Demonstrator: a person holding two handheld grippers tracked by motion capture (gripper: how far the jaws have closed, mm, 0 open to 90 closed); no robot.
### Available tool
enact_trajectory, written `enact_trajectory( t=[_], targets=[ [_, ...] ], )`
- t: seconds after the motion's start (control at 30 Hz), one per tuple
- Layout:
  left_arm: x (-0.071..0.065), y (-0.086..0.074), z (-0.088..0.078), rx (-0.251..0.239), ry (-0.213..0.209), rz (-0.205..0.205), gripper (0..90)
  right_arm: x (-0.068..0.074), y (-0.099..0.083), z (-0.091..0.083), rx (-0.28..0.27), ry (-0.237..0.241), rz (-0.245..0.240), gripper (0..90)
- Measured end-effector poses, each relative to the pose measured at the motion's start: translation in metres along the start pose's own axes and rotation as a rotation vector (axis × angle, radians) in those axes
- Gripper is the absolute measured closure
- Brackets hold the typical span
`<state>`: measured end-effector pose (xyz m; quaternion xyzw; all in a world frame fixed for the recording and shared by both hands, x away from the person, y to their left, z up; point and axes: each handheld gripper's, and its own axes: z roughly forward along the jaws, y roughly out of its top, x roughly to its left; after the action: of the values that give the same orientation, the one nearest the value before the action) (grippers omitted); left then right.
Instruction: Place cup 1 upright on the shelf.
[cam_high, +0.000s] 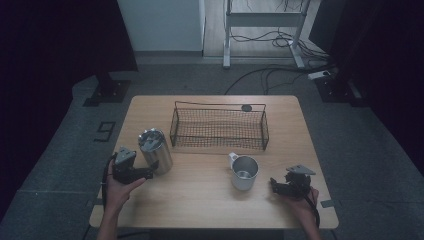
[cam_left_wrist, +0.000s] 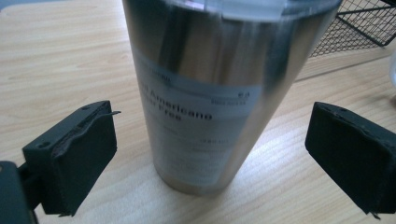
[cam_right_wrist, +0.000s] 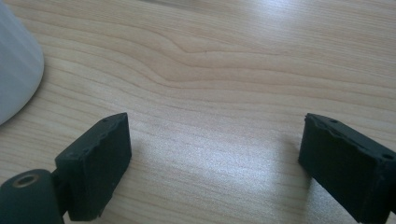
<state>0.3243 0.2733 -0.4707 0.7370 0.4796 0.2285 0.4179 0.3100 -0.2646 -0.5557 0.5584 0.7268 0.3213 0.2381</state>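
Observation:
A steel tumbler with a lid and a printed label stands upright on the wooden table, left of centre. My left gripper is open beside it. In the left gripper view the tumbler stands between the two pads with a gap on each side. A white mug stands right of centre, handle to the back left. My right gripper is open just right of the mug, low over the wood. In the right gripper view that gripper has bare table between its jaws and the mug's wall at the left edge.
A black wire basket sits along the back middle of the table, with a small dark round object at its far rim. Beyond the table are a white cabinet, a metal frame and cables on the floor.

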Motion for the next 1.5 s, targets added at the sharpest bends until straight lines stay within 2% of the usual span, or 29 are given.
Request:
enact_trajectory(
  t=[0.17,0.27,0.33,0.43,0.73,0.97,1.23,1.5],
  targets=[
    [0.000,0.006,0.008,-0.001,-0.011,0.008,2.4,0.000,0.000,0.000,0.000,0.000,0.001,9.0],
    [0.000,0.008,0.012,0.004,0.008,0.005,2.4,0.000,0.000,0.000,-0.001,-0.001,0.001,9.0],
    [-0.001,0.008,0.014,0.007,-0.006,0.012,2.6,0.000,0.000,0.000,0.000,-0.001,0.001,9.0],
    [-0.001,0.011,0.018,0.005,-0.003,0.011,2.3,0.000,0.000,0.000,0.000,-0.001,0.001,9.0],
    [0.001,0.018,0.031,-0.035,-0.022,-0.008,1.7,0.000,0.000,0.000,-0.002,0.004,-0.001,9.2],
    [-0.002,0.018,0.043,-0.034,0.003,0.000,1.2,-0.001,0.000,0.000,-0.003,0.004,-0.001,9.2],
    [-0.003,0.015,0.046,-0.056,0.022,0.012,2.7,-0.001,0.000,0.000,-0.003,0.003,-0.001,9.6],
    [-0.003,0.014,0.046,-0.072,0.021,0.028,3.6,-0.001,0.000,0.000,-0.003,0.001,0.000,10.3]
  ],
)
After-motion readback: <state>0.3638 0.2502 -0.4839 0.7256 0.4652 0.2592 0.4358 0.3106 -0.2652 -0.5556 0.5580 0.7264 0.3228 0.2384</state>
